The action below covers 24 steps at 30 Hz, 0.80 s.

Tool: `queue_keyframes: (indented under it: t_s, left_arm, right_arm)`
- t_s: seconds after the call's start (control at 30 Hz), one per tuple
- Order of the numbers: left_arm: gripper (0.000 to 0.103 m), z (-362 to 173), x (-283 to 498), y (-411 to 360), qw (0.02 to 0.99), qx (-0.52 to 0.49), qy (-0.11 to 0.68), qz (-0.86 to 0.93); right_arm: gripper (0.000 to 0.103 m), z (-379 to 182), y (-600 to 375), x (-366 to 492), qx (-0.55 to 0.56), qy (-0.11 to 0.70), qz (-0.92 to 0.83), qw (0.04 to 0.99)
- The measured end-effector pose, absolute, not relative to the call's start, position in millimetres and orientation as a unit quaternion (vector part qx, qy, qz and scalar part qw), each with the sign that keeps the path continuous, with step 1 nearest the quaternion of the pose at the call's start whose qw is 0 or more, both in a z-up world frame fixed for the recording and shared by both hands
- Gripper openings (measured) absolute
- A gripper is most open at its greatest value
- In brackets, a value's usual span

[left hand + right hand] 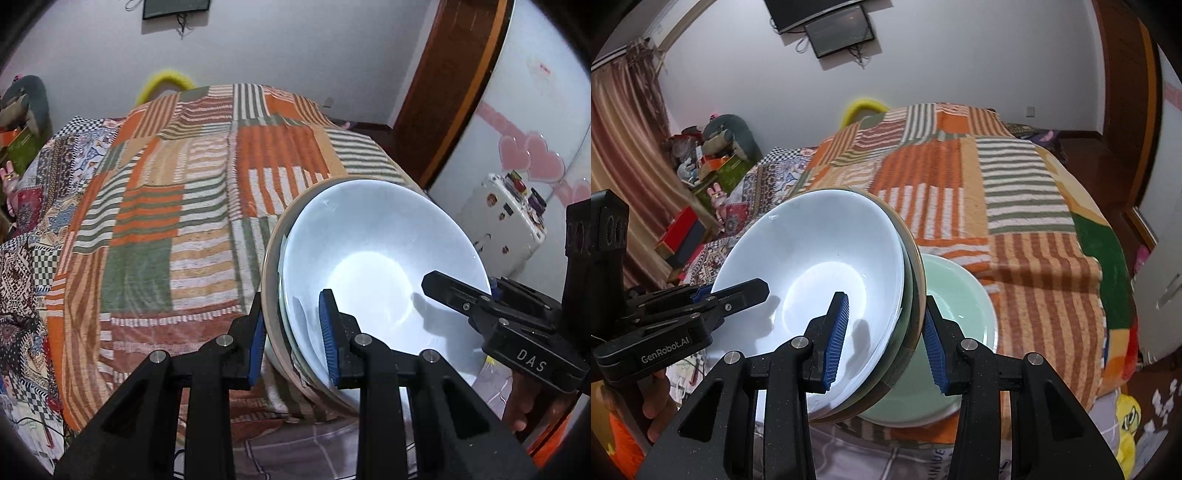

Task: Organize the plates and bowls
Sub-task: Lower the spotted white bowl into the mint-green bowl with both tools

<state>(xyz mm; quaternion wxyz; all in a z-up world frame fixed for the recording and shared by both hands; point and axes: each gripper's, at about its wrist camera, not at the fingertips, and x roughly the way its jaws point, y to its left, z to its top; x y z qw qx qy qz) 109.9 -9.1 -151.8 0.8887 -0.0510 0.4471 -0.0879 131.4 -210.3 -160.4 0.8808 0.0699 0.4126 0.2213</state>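
Observation:
A stack of nested bowls is held tilted above the bed. The white bowl [373, 266] lies on top, inside a tan-rimmed bowl [271, 266]. My left gripper [291, 334] is shut on the stack's left rim. My right gripper [886, 334] is shut on the stack's right rim [912, 280], one finger inside the white bowl [812, 254]. A pale green bowl [960, 295] sits on the bed just below and to the right of the stack. Each gripper shows in the other's view: right [458, 291], left [738, 295].
A patchwork striped blanket [177, 206] covers the bed. A white fridge with pink hearts [528, 155] and a wooden door frame [450, 92] stand at right. Clutter and boxes [705, 162] lie by the curtain at left.

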Motion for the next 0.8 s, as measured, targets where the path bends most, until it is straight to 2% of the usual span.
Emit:
queue_keyframes:
  t_s: [0.8]
  left_arm:
    - [0.027, -219.4, 149.7, -25.1, 0.844, -0.045, 0.527, -0.091]
  right_arm:
    - [0.037, -210.9, -224.7, 151.5, 0.094, 0.482, 0.195, 0.849]
